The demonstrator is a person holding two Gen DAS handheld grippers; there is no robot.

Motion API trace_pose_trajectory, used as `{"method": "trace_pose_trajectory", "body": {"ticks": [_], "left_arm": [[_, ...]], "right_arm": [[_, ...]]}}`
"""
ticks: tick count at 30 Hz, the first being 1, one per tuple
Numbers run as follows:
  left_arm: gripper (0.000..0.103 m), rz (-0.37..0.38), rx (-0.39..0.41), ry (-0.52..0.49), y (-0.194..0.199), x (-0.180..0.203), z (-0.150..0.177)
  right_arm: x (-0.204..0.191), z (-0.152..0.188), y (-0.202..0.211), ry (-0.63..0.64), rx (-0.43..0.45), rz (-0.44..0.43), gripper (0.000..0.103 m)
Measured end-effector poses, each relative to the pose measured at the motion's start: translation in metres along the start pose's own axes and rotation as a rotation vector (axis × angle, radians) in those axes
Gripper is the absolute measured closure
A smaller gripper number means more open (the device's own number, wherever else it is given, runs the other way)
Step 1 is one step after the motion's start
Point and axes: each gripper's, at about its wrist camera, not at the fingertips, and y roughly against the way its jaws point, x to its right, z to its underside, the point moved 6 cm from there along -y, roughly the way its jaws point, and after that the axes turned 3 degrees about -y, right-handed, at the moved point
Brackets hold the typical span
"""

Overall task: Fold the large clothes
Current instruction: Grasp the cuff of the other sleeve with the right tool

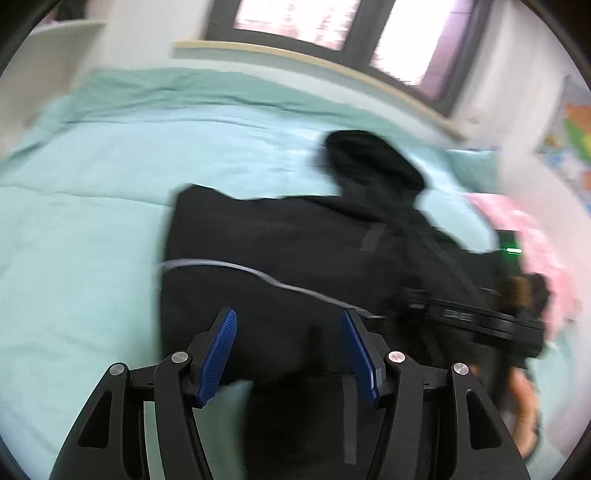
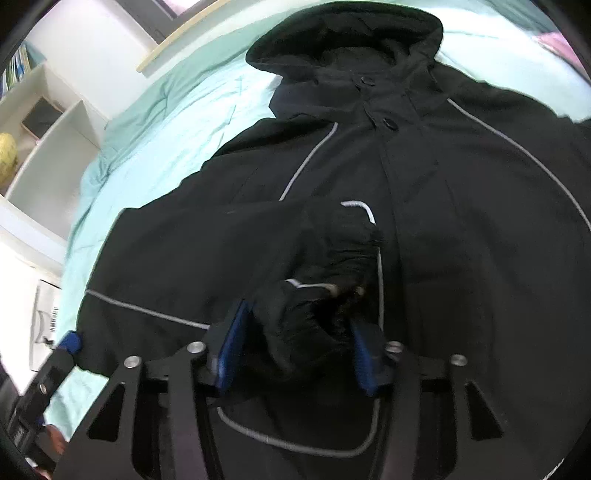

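Jacket fold just begun

One sleeve is bunched in the right gripper [image 2: 293, 336], clamped on it; the left gripper [image 1: 290, 356] hangs apart, empty, above the jacket [image 2: 424, 229]. Body and hood [image 2: 343, 33] lie unfolded.

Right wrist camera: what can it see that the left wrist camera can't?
Only the right wrist view: the white shelves, the coat's buttons, and the right gripper shut on a bunched sleeve.
Only the left wrist view: pink bedding, the window, and the open left gripper.
Both: the black hooded coat on the green sheet.
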Motion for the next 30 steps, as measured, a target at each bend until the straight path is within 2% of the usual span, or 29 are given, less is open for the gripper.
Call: {"method": "trace_pose_trajectory", "body": {"ticks": [2, 8, 13, 17, 21, 23, 24, 26, 28, 30], "left_arm": [[0.043, -0.035, 0.021, 0.009, 0.001, -0.004, -0.004], [0.043, 0.0, 0.06, 0.042, 0.005, 0.006, -0.019], [0.043, 0.029, 0.044, -0.013, -0.013, 0.043, -0.031], [0.043, 0.057, -0.004, -0.056, -0.036, 0.076, -0.028], [0.043, 0.091, -0.123, -0.113, -0.079, 0.105, -0.006], [0.043, 0.103, -0.182, -0.138, -0.099, 0.114, 0.009], [0.043, 0.084, -0.204, -0.16, -0.108, 0.117, 0.017], [0.043, 0.044, -0.22, -0.224, -0.121, 0.121, 0.031], [0.042, 0.036, -0.209, -0.258, -0.122, 0.121, 0.035], [0.042, 0.041, -0.217, -0.256, -0.12, 0.12, 0.034]], "right_arm": [[-0.006, -0.002, 0.01, 0.039, 0.034, 0.007, 0.066], [-0.002, -0.023, 0.081, 0.117, 0.187, 0.048, 0.066], [0.026, -0.052, 0.148, 0.172, 0.317, 0.171, 0.066], [0.069, -0.064, 0.182, 0.165, 0.368, 0.264, 0.066], [0.116, -0.069, 0.182, 0.142, 0.356, 0.35, 0.066], [0.142, -0.068, 0.168, 0.122, 0.316, 0.377, 0.066], [0.153, -0.066, 0.157, 0.114, 0.29, 0.391, 0.066], [0.177, -0.06, 0.128, 0.085, 0.224, 0.432, 0.066], [0.208, -0.047, 0.099, 0.031, 0.119, 0.451, 0.062], [0.223, -0.038, 0.091, -0.007, 0.087, 0.42, 0.059]]}}
